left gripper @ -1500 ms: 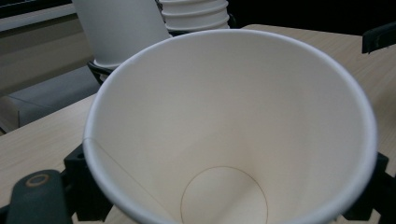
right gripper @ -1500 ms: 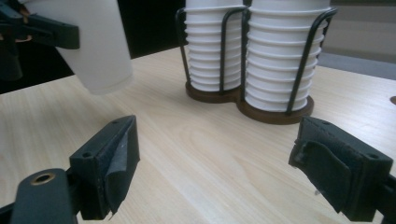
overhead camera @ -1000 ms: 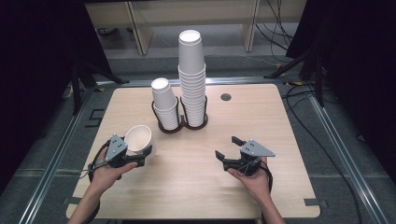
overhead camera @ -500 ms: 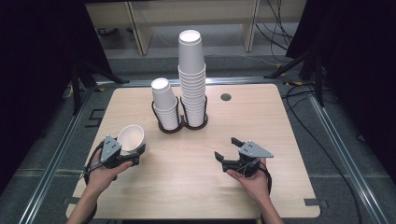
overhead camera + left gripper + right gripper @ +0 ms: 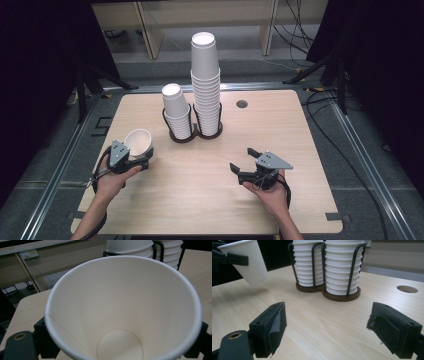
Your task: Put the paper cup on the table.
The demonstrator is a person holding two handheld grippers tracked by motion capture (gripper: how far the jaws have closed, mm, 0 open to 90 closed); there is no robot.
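My left gripper is clamped on a cup, held tilted just above the table at its left edge, near the cup stacks. My right gripper has its jaws wide apart, holding nothing.

Bare table between grippers; cup stacks block behind.

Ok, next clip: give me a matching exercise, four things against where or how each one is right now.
Things:
1. single paper cup
2. tall cup stack
3. right gripper
4. round hole

States:
A. open, holding nothing
B. in the tabletop, right of the wire holder
C. clamped in the left gripper, off the table
D. in the holder's right ring

Pairs: 1-C, 2-D, 3-A, 4-B
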